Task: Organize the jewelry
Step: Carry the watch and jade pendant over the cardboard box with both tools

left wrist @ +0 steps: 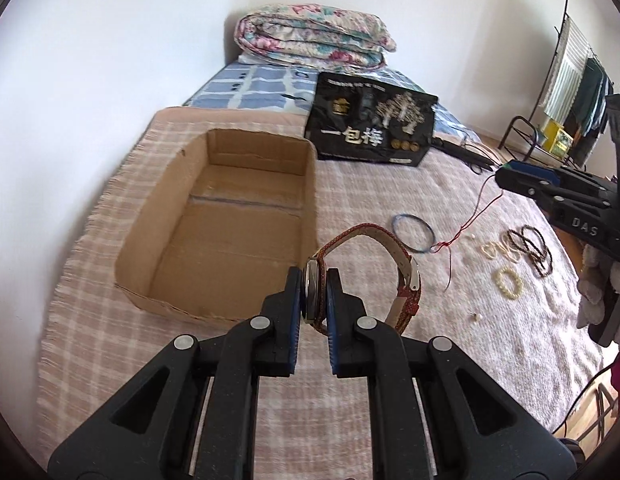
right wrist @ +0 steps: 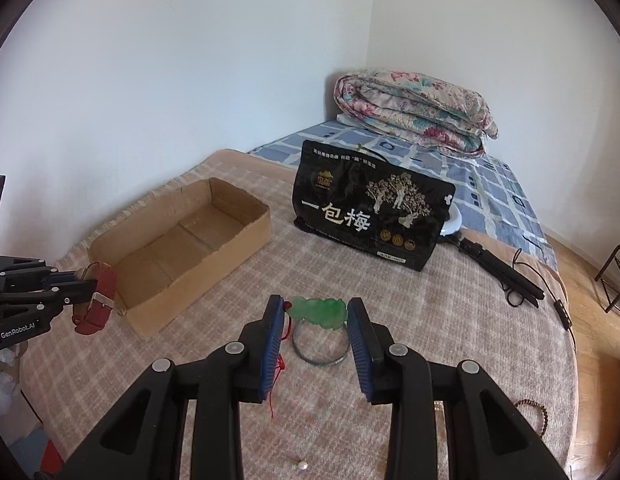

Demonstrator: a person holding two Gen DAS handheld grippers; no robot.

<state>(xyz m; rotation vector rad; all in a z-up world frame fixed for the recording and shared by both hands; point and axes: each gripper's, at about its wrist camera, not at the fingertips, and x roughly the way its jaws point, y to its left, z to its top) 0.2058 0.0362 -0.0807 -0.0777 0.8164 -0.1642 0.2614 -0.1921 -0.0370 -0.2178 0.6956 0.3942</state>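
My left gripper (left wrist: 315, 280) is shut on a wristwatch with a red strap (left wrist: 406, 276), held above the blanket just right of an open cardboard box (left wrist: 158, 236). It also shows in the right wrist view (right wrist: 95, 300) beside the box (right wrist: 238, 240). My right gripper (right wrist: 315, 312) is shut on a green jade pendant (right wrist: 319, 311) whose red cord (right wrist: 279, 364) hangs down. In the left wrist view that gripper (left wrist: 506, 178) is at the right with the cord (left wrist: 474, 216) trailing. A blue ring bangle (right wrist: 316, 354) lies under the pendant.
A black snack bag (right wrist: 370, 216) and a folded floral quilt (right wrist: 414, 112) lie behind. Bead bracelets, pale (left wrist: 508, 282) and dark (left wrist: 530, 246), lie at the right of the blanket. A black cabled device (right wrist: 506, 272) and a loose pearl (right wrist: 301, 465) lie there too.
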